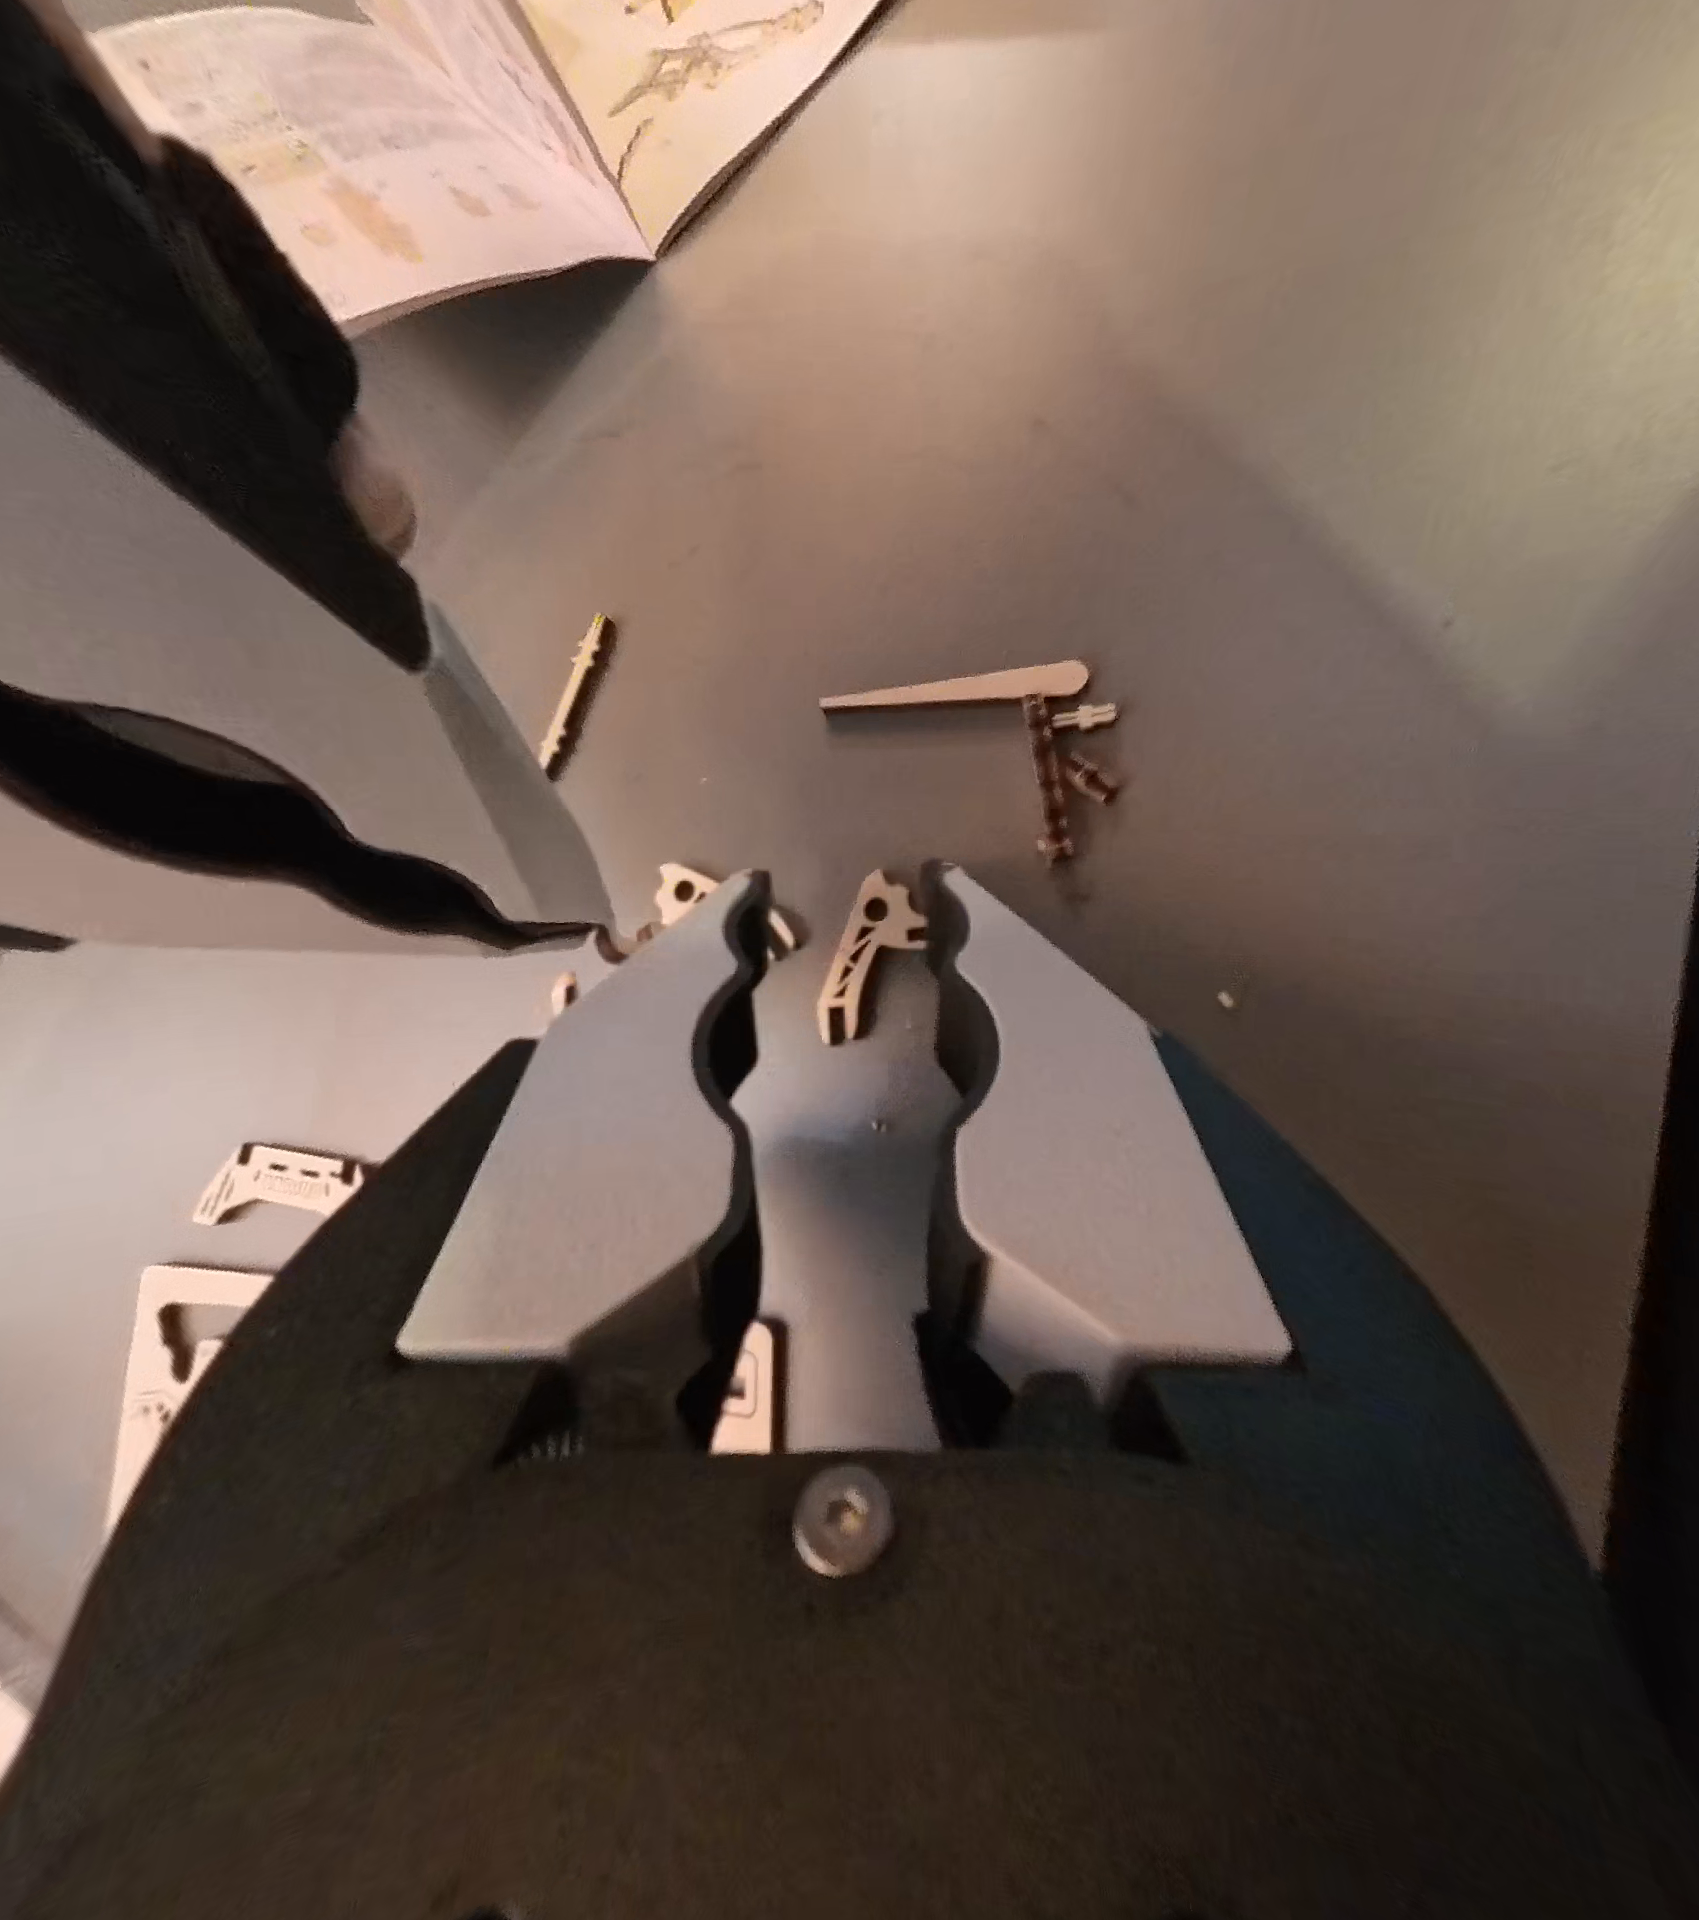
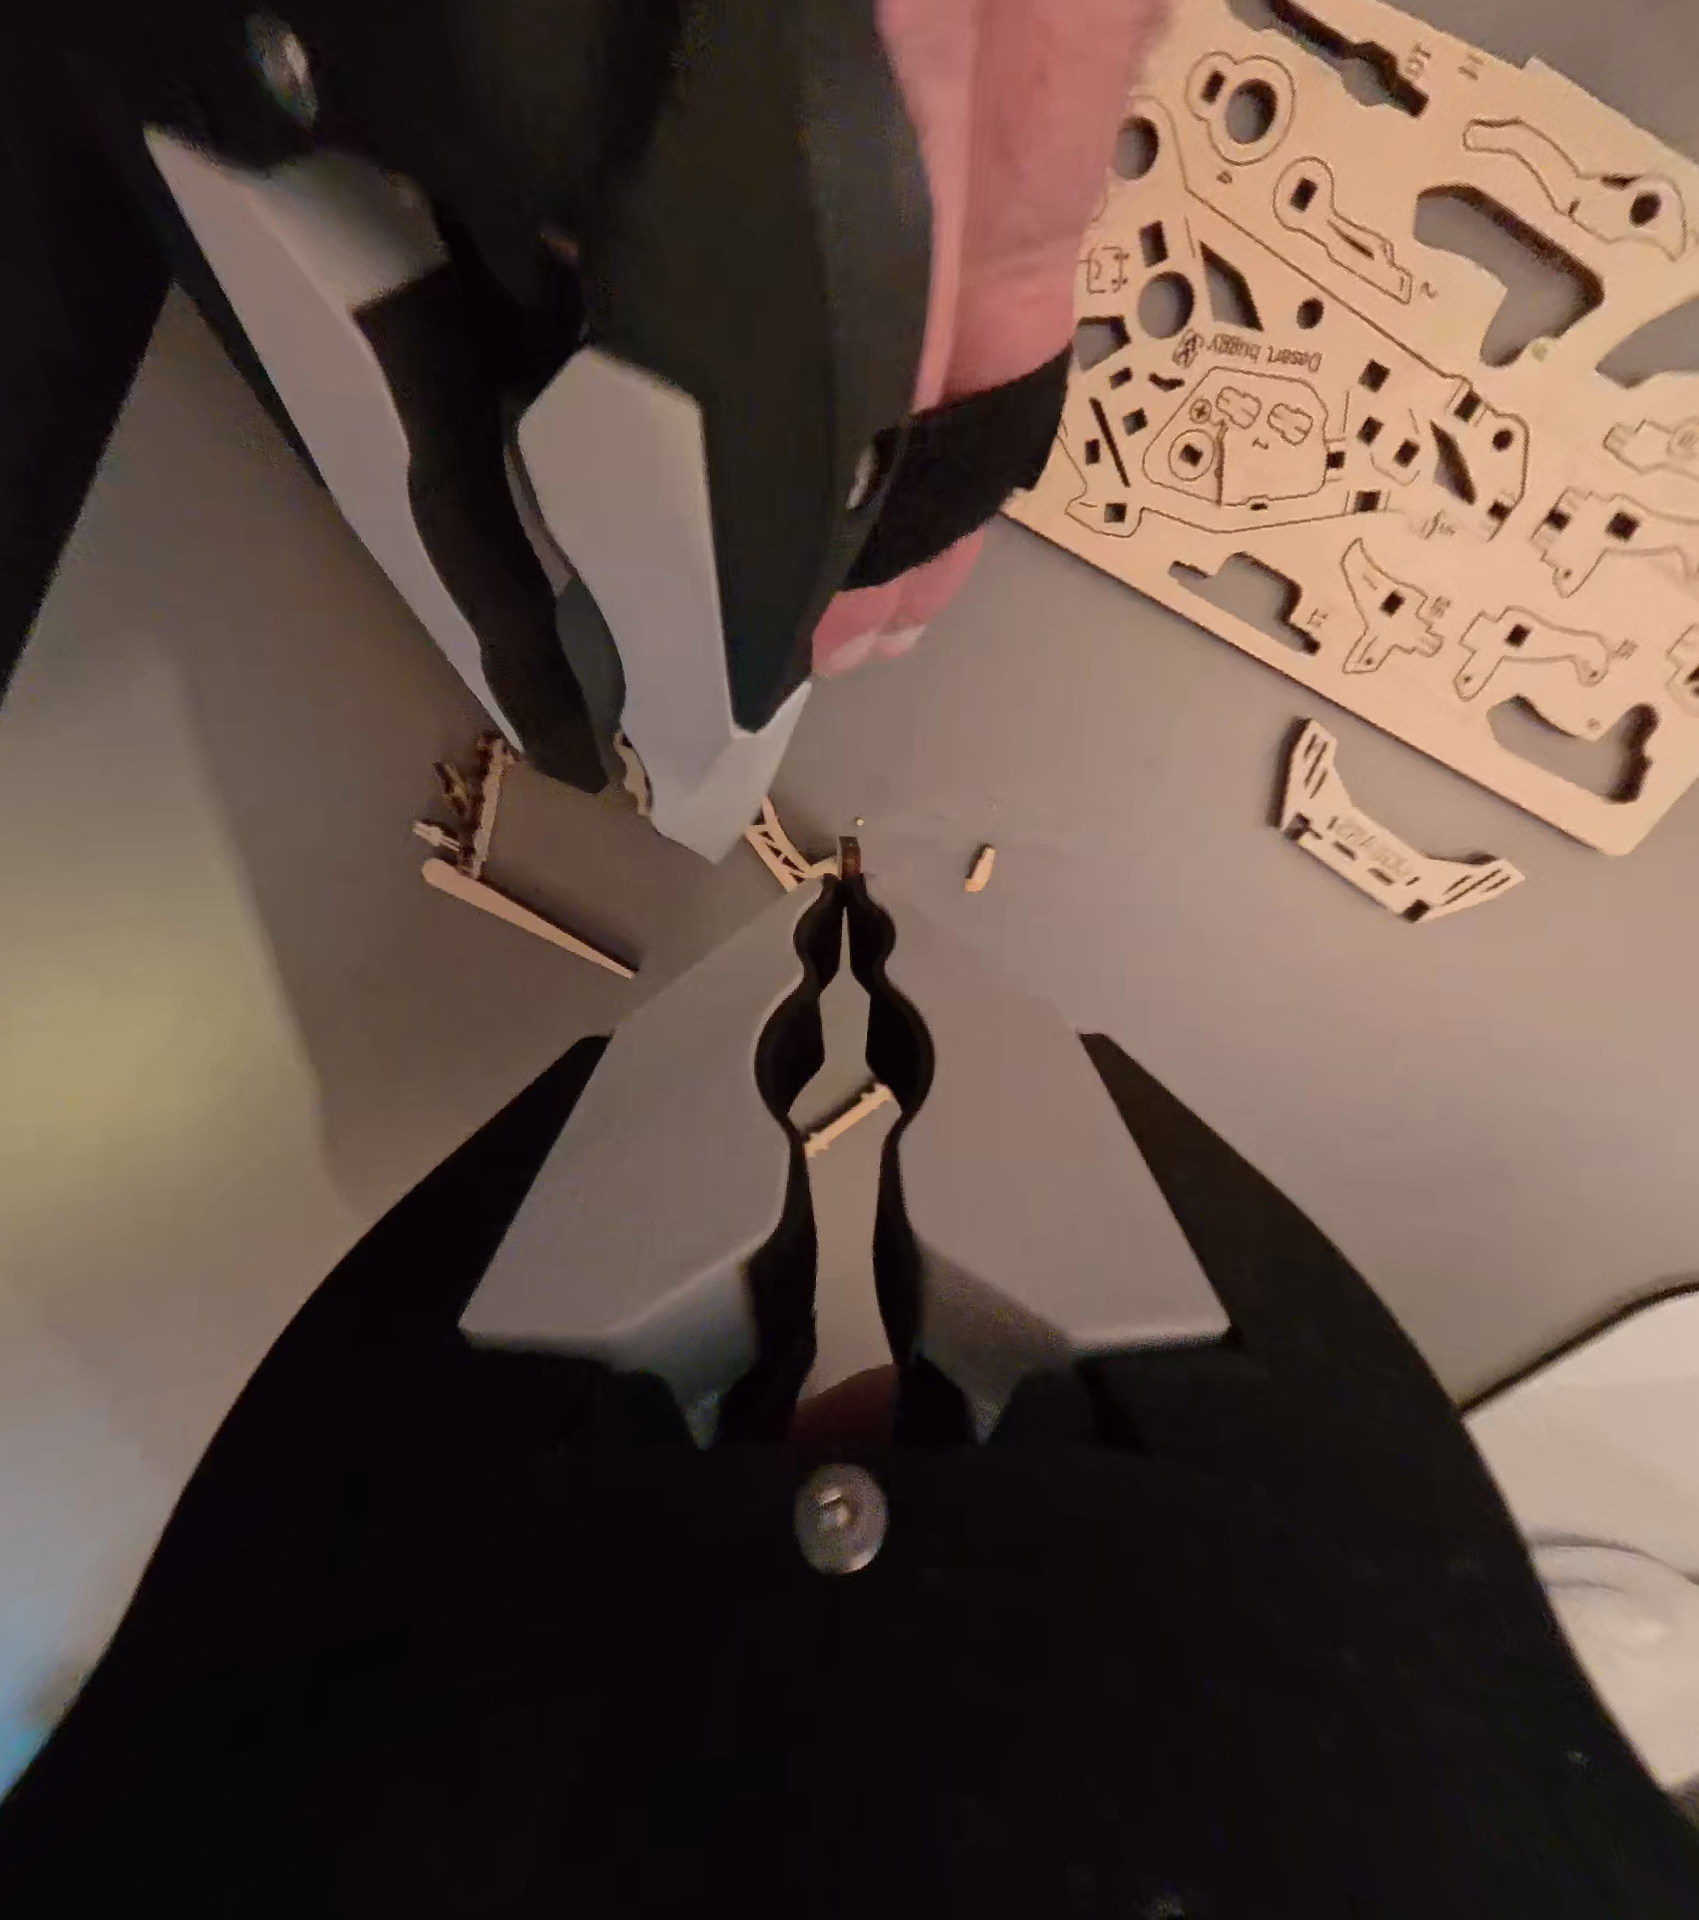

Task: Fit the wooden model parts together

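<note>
My left gripper [image 1: 847, 883] is open just above the grey table [image 1: 1240, 468]. A curved wooden lattice part with a hole [image 1: 866, 956] lies between its fingertips, close against the right finger [image 1: 959, 914]; the left finger stands clear of it. My right gripper [image 2: 847, 888] is shut on a thin wooden part seen edge-on [image 2: 850, 862], whose lattice end [image 2: 777, 847] reaches toward the left gripper [image 2: 632, 795]. In the left wrist view the right gripper [image 1: 596, 925] comes in from the left, and its part [image 1: 681, 899] is half hidden behind my left finger.
A wooden parts sheet [image 2: 1447, 364] and a loose curved part [image 2: 1385, 842] lie far right. A tapered stick [image 1: 959, 688], a dark notched strip [image 1: 1053, 779] and a pin [image 1: 577, 691] lie beyond. An open booklet [image 1: 471, 135] is at the back. A small chip [image 2: 980, 868] lies nearby. Spacing between my two grippers at the tips: around 5 centimetres.
</note>
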A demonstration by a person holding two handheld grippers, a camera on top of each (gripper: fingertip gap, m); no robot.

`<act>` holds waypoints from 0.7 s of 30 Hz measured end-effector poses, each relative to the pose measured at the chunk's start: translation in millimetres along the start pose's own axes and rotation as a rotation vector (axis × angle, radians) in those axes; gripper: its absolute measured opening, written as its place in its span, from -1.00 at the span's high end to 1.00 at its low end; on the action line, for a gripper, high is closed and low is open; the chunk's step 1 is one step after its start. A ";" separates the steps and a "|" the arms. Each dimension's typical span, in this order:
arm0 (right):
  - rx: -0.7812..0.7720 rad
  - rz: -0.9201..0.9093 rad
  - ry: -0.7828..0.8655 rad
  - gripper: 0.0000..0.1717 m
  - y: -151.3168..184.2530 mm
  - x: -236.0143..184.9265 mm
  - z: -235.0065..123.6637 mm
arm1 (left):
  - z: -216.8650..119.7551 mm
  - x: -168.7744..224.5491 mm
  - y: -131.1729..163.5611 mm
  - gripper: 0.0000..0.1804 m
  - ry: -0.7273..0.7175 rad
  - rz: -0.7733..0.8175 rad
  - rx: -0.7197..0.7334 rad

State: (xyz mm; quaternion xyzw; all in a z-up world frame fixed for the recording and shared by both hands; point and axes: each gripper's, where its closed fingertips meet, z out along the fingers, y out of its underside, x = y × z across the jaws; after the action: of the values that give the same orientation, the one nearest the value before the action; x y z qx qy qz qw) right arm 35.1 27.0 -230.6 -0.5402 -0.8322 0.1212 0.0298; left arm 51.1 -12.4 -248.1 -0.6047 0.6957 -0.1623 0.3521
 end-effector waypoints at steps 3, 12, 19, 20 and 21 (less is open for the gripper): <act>0.036 0.123 -0.001 1.00 0.6 -1.2 0.0 | 3.2 0.3 1.6 0.70 -0.005 -0.001 -0.022; 0.084 0.146 0.037 1.00 1.3 -3.6 0.4 | 3.6 4.7 4.8 0.79 0.065 -0.067 -0.074; 0.018 -0.007 0.047 1.00 3.4 -4.2 -0.1 | 3.9 6.5 5.8 0.82 0.098 -0.101 -0.066; 0.009 -0.010 0.050 1.00 4.0 -3.3 -0.6 | 4.0 6.4 6.0 0.81 0.104 -0.109 -0.064; -0.002 -0.009 0.046 1.00 5.2 -3.1 -0.5 | 4.1 5.7 6.2 0.80 0.108 -0.111 -0.065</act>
State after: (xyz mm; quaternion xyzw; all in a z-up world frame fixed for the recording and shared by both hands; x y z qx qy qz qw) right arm 41.1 26.3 -231.0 -0.5393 -0.8338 0.1079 0.0489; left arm 49.3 -15.7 -256.7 -0.6440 0.6839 -0.1912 0.2846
